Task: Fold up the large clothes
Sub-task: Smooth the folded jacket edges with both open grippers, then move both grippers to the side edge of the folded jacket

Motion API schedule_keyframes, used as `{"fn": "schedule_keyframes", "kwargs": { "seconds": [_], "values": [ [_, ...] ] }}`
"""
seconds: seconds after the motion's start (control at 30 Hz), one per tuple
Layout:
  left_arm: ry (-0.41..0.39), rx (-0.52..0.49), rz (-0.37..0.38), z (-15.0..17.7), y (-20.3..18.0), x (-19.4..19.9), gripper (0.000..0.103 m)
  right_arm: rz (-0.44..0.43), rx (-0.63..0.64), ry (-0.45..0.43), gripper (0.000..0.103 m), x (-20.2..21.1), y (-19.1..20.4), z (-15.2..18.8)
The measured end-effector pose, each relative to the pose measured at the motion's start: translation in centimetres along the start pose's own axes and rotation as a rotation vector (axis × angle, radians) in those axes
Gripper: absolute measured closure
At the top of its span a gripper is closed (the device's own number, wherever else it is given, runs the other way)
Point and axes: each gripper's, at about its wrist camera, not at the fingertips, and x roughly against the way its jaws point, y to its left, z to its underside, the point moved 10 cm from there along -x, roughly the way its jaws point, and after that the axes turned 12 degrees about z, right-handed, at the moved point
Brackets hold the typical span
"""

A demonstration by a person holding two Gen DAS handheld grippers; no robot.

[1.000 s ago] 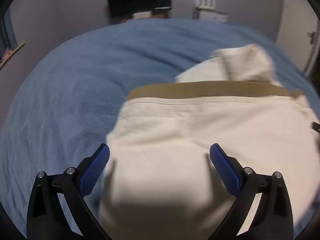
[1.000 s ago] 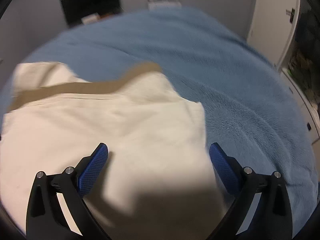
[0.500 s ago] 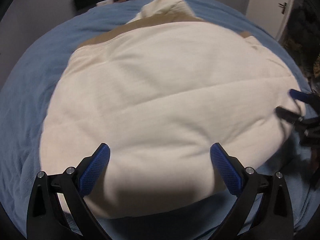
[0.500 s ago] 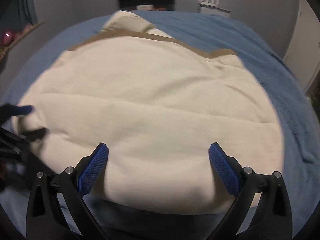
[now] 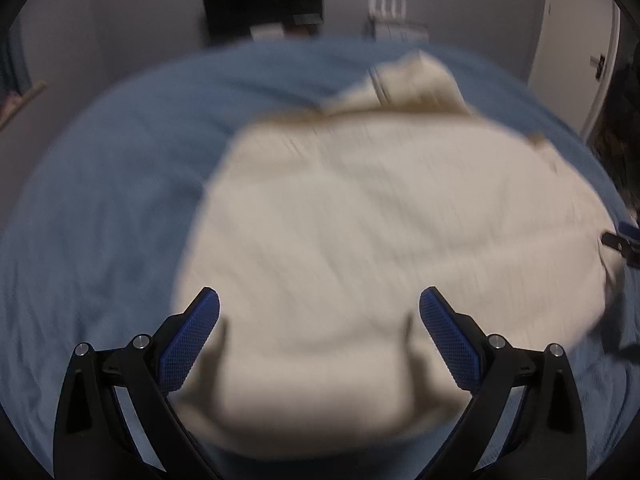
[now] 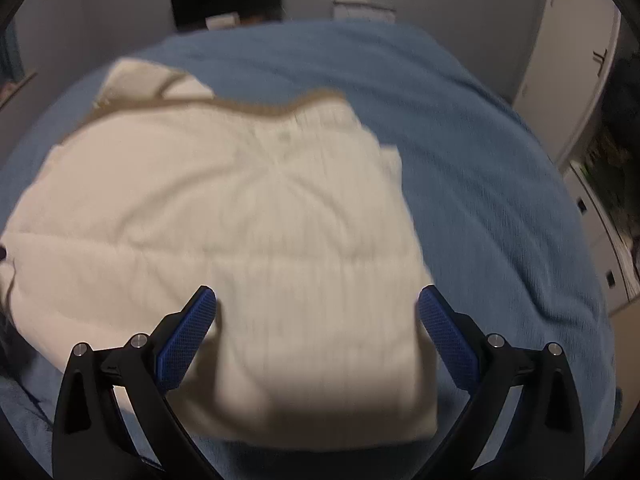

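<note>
I have the left tool spread wide, holding nothing, above the near edge of the cream garment, which lies folded on the blue bed. My right tool is spread apart too, empty, over the garment's near right part. A tan band runs along the garment's far edge. Both views are blurred.

black jaws (blue textured pads)
</note>
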Motion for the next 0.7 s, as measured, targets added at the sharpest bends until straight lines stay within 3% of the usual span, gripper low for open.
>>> {"fn": "schedule_keyframes", "kwargs": {
  "seconds": [0.03,0.1,0.27,0.33,0.43,0.53,0.7],
  "values": [
    [-0.038,0.006,-0.009,-0.9,1.3,0.4,0.006,-0.014,0.007,-0.007,0.006,0.0,0.0,-0.6],
    [-0.039,0.039,-0.011,-1.7,3.9,0.1,0.006,-0.028,0.025,-0.023,0.006,-0.4,-0.3,-1.7],
    [0.027,0.137,-0.057,-2.4,10.0,-3.2,0.006,0.03,0.049,-0.02,0.006,-2.8,-2.1,-4.9],
    [0.063,0.161,-0.012,-2.3,11.4,-4.7,0.006,0.026,0.04,-0.001,0.006,-4.3,-2.6,-5.9],
    [0.089,0.169,0.05,-2.4,12.0,-6.3,0.006,0.021,0.074,0.021,0.006,-6.4,-2.7,-6.4],
    [0.112,0.139,0.145,-2.8,10.7,-8.1,0.012,-0.008,0.09,0.022,0.006,-7.9,-2.4,-6.8],
    [0.121,0.062,0.204,-3.2,9.5,-9.7,0.021,-0.094,0.044,0.056,0.007,-9.5,-2.4,-6.8]
  ]
}}
